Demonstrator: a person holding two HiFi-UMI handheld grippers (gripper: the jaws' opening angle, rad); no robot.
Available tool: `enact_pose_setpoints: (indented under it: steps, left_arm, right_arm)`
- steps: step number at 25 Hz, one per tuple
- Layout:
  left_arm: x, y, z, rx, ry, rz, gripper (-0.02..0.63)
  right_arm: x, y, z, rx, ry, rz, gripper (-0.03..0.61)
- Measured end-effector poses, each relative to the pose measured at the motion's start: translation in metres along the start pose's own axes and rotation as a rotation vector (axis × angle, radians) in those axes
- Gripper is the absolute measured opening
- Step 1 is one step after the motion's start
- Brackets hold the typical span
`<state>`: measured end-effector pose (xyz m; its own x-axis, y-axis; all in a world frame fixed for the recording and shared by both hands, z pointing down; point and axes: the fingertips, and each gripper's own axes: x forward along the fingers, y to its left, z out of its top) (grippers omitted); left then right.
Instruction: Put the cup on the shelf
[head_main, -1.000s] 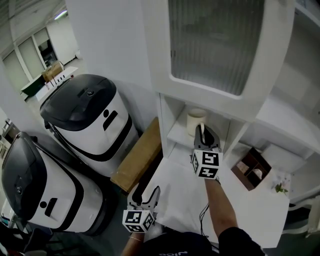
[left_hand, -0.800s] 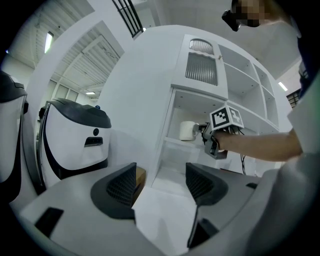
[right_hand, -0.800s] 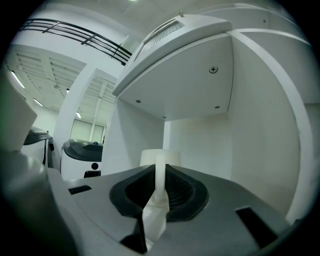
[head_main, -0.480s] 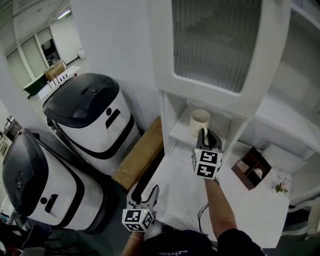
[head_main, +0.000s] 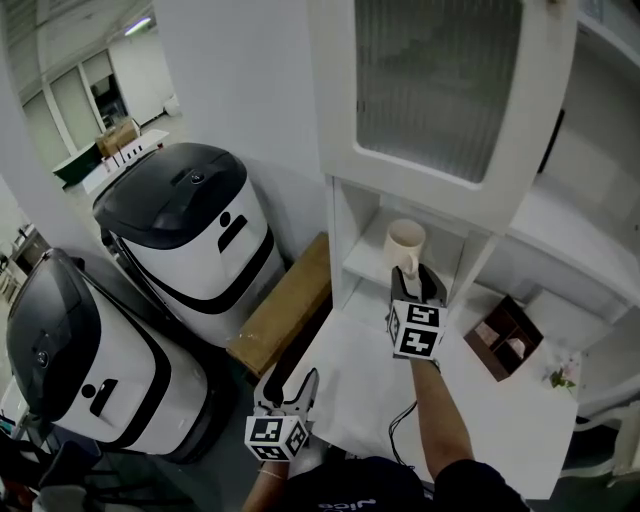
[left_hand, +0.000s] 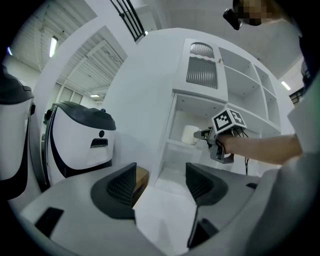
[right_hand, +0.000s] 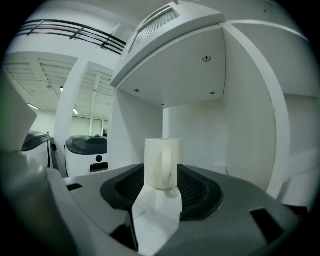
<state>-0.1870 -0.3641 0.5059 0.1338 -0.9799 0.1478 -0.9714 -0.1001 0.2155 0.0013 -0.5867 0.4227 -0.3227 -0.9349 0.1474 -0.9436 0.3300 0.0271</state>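
Observation:
A cream cup (head_main: 404, 240) stands upright on the white cabinet's lower shelf (head_main: 362, 265). My right gripper (head_main: 413, 274) reaches level into that opening just in front of it. In the right gripper view the cup (right_hand: 162, 162) turns its handle toward me. It sits between the tips of my right gripper (right_hand: 161, 174), whose jaws have just been opening and no longer clamp it. My left gripper (head_main: 292, 385) hangs low by the table's near left corner, open and empty. From the left gripper (left_hand: 160, 180) view the cup (left_hand: 190, 134) shows far off on the shelf.
Two white machines with black lids (head_main: 190, 230) (head_main: 70, 370) stand at the left. A brown board (head_main: 285, 305) lies between them and the cabinet. A ribbed glass door (head_main: 450, 90) hangs above the opening. On the white table (head_main: 500, 410) is a brown compartment box (head_main: 505, 335).
The right gripper's jaws have spread and let go of the cup, which now stands free on the shelf; the gripper sank slightly. The left gripper has stayed put.

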Motion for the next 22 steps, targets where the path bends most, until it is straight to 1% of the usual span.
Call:
enact_pose_setpoints:
  steps: [3, 5, 14, 18, 22]
  left_arm:
    - [-0.004, 0.001, -0.001, -0.004, -0.004, 0.005, 0.301]
    - [-0.007, 0.001, -0.002, -0.005, -0.009, 0.004, 0.301]
    - [-0.022, -0.006, -0.003, 0.003, -0.019, -0.027, 0.301]
    - [-0.028, -0.009, -0.006, 0.004, -0.016, -0.043, 0.301]
    - [-0.031, -0.020, -0.011, 0.007, -0.008, -0.080, 0.301]
  right_arm:
    - [-0.008, 0.005, 0.002, -0.014, -0.016, 0.023, 0.255]
    - [-0.014, 0.007, 0.004, -0.026, -0.025, 0.032, 0.268]
    - [-0.069, 0.017, 0.011, -0.108, -0.089, 0.055, 0.281]
    - [-0.099, 0.022, 0.007, -0.130, -0.111, 0.064, 0.281]
    - [-0.129, 0.029, -0.005, -0.144, -0.113, 0.077, 0.281]
